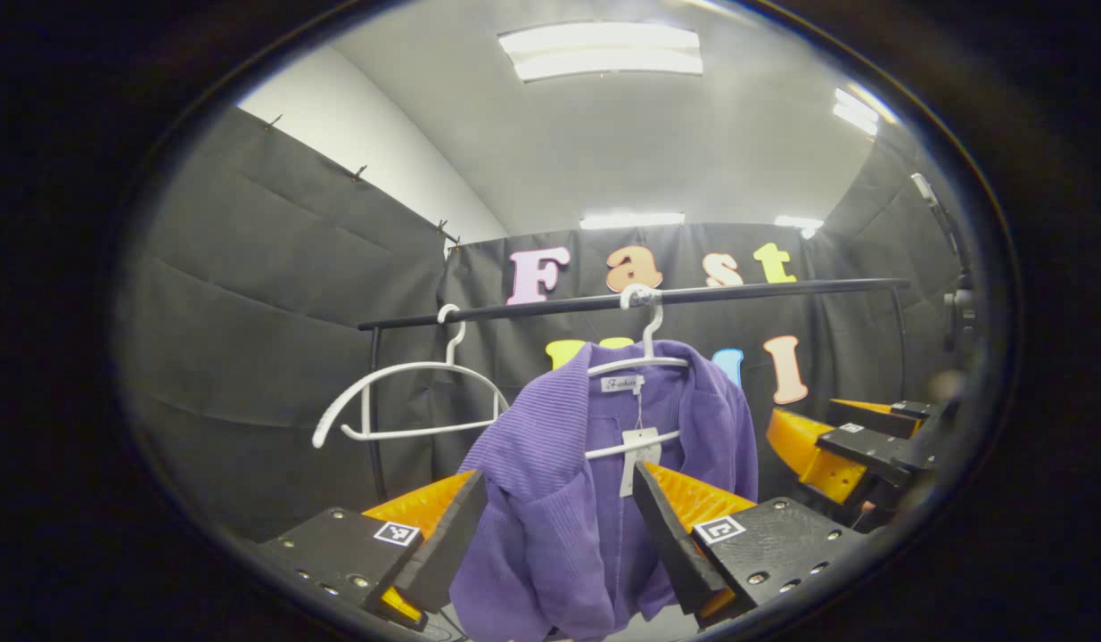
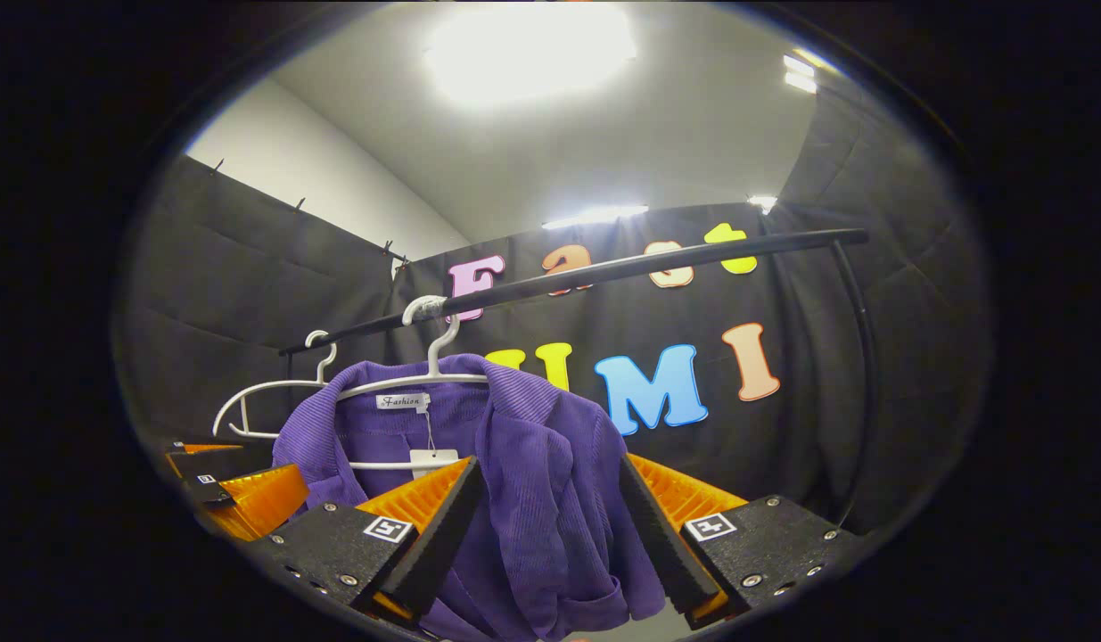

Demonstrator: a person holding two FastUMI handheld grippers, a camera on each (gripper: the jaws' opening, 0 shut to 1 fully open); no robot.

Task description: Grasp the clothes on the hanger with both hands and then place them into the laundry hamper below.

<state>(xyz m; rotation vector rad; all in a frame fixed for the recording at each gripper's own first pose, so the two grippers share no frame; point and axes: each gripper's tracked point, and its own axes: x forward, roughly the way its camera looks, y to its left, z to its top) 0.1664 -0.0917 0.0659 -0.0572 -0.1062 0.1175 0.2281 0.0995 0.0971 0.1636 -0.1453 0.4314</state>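
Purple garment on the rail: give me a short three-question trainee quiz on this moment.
1. True or false: the left claw is shut on the purple garment.
2. How many white hangers hang on the black rail?
3. The empty hanger hangs on which side of the garment in the left gripper view? A left, B right.

Key: 1 false, both claws stand open around it; 2 two; 3 A.

Purple ribbed garment [image 1: 559,499] [image 2: 532,481] hangs on white hanger [image 1: 644,361] [image 2: 430,379], front open, collar folded out, white label at neck, paper tag dangling below it. Hanger hooked on black rail [image 1: 639,299] [image 2: 586,272], near rail's middle. Second white hanger [image 1: 407,401] [image 2: 265,397], bare, on same rail beside garment.
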